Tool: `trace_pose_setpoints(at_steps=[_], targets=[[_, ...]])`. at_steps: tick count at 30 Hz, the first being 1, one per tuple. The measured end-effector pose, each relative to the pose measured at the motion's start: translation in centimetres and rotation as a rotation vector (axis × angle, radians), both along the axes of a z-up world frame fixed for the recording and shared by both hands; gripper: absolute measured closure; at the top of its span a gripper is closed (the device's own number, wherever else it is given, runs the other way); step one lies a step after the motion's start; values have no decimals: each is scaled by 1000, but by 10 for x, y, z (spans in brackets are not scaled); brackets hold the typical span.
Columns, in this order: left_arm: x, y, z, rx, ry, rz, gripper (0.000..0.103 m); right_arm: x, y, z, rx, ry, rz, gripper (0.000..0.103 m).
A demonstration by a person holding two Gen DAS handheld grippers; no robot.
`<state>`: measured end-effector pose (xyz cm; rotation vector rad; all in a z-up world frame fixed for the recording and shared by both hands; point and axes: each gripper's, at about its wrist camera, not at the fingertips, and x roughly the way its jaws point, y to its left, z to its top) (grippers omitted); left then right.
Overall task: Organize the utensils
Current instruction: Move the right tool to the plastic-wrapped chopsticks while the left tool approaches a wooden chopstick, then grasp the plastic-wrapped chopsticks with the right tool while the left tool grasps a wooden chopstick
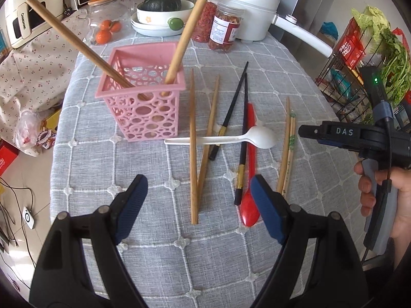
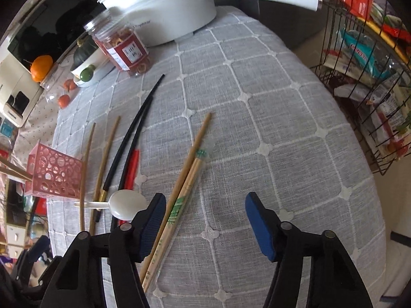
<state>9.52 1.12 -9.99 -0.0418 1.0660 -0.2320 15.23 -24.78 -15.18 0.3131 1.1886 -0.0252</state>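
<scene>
The table (image 1: 295, 82), under a grey quilted cloth, carried everything. The pink basket (image 1: 143, 107) stood toward its far left, and it serves as the landmark here. Two long wooden sticks (image 1: 191, 25) already leaned out of its top. A white pot (image 1: 251, 7) and a jar of dried goods (image 1: 224, 30) stood well behind the basket.

Right of the basket lay the loose utensils. Nearest were two brown chopsticks (image 1: 194, 154), splayed in a V. Next came two black chopsticks (image 1: 242, 128), then a red spoon (image 1: 250, 169) lying lengthwise. A white spoon (image 1: 231, 138) lay crosswise over the brown and black pairs. Farthest from the basket were the pale bamboo chopsticks (image 2: 179, 192), some in a green-printed wrapper.

The left gripper (image 1: 200, 205) hovered wide open and empty above the near ends of the brown pair. The right gripper (image 2: 203, 220) was also open and empty; the bamboo chopsticks passed just inside its left finger, with no pad pressing on them.

The step in hand looked like a pickup of the bamboo pair. The next move would call for centring the fingers over the sticks, closing firmly, then carrying them left to the basket.
</scene>
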Motion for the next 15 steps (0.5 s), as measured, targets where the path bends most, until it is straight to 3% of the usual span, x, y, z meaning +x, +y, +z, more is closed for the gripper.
trace_pose_setpoints(at_steps=[6,11,15], targets=[[-1,-6,1,-31,11,-8,21,8,13,-16,-2,57,-3,62],[-3,-5,2,-28,9,-13,21,10,31,-16,-106,64,15,64],[-6,-5,4,-22,-1,-15,21,10,55,-18,-251,84,71,68]])
